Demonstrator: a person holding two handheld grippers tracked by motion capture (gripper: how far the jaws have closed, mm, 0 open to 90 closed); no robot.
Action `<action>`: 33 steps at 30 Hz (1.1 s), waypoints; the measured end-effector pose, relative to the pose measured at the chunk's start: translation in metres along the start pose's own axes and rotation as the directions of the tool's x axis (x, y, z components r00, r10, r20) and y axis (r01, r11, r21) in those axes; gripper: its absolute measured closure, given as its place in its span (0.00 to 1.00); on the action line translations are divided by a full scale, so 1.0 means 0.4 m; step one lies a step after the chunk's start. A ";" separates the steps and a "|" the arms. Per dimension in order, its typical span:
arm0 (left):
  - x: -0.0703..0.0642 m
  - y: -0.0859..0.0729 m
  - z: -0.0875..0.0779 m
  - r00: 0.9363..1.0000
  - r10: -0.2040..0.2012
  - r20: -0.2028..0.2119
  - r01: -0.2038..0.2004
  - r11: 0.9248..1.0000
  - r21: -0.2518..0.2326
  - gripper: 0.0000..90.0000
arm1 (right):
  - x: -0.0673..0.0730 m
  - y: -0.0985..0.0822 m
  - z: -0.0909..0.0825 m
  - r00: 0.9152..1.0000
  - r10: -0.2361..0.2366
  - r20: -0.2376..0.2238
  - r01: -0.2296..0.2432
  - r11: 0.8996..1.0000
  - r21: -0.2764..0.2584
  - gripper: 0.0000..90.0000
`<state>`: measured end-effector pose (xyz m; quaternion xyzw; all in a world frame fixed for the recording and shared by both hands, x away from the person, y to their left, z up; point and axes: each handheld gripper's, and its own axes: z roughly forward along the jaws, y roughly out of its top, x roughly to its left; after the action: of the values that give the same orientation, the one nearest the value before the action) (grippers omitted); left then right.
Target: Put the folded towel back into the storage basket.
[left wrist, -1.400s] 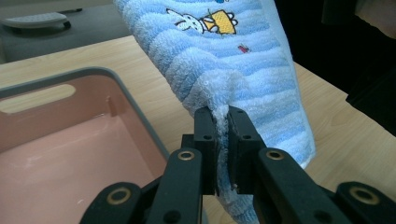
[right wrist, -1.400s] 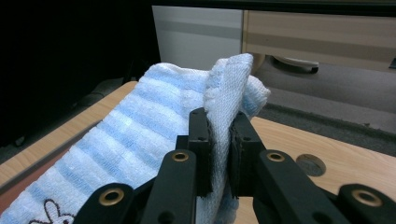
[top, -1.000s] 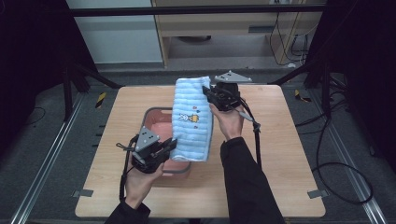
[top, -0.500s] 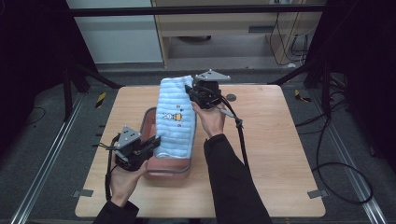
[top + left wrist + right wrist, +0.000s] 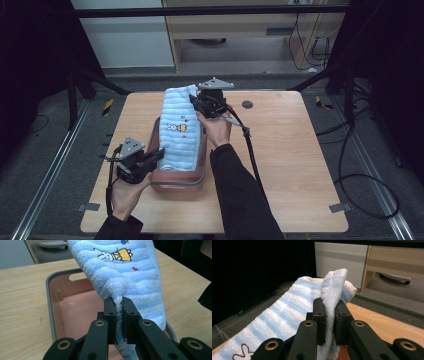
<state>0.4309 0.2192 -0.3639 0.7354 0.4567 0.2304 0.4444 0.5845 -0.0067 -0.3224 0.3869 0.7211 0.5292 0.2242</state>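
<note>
A blue-and-white striped towel (image 5: 179, 131) with a small rabbit picture hangs stretched between my two grippers above a pink tub (image 5: 176, 181) with a grey rim. My left gripper (image 5: 159, 152) is shut on the towel's near corner (image 5: 119, 300), just over the tub's near left side. My right gripper (image 5: 194, 100) is shut on the far corner (image 5: 332, 293), held above the table's far edge. In the left gripper view the tub's pink inside (image 5: 75, 312) lies below the jaws. The towel (image 5: 274, 320) slopes away down to the left in the right gripper view.
The wooden table (image 5: 295, 160) has bare room to the right of the tub. A small dark round disc (image 5: 247, 105) lies at its far side. Metal rails and dark floor surround the table, and cabinets stand beyond its far edge. Cables trail on the right.
Both grippers have carried the towel to the left, so it now hangs over the tub's middle. The left hand has moved left and a little nearer; the grips stay the same.
</note>
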 end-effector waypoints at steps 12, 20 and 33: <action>0.009 -0.031 0.030 1.000 0.016 -0.006 -0.016 0.998 0.061 0.93 | 0.006 -0.043 0.036 1.000 0.010 -0.001 -0.009 0.999 0.046 0.91; 0.012 -0.047 0.045 1.000 0.022 -0.008 -0.021 0.995 0.094 0.93 | -0.003 -0.079 0.052 1.000 0.009 0.005 -0.009 0.997 0.075 0.91; 0.008 -0.082 0.080 1.000 0.028 -0.004 -0.027 0.987 0.156 0.93 | -0.009 -0.144 0.082 1.000 0.009 -0.004 -0.008 0.993 0.120 0.91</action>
<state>0.4410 0.2140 -0.4082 0.7734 0.4645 0.2023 0.3810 0.5923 0.0018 -0.3877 0.4014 0.7505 0.4868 0.1967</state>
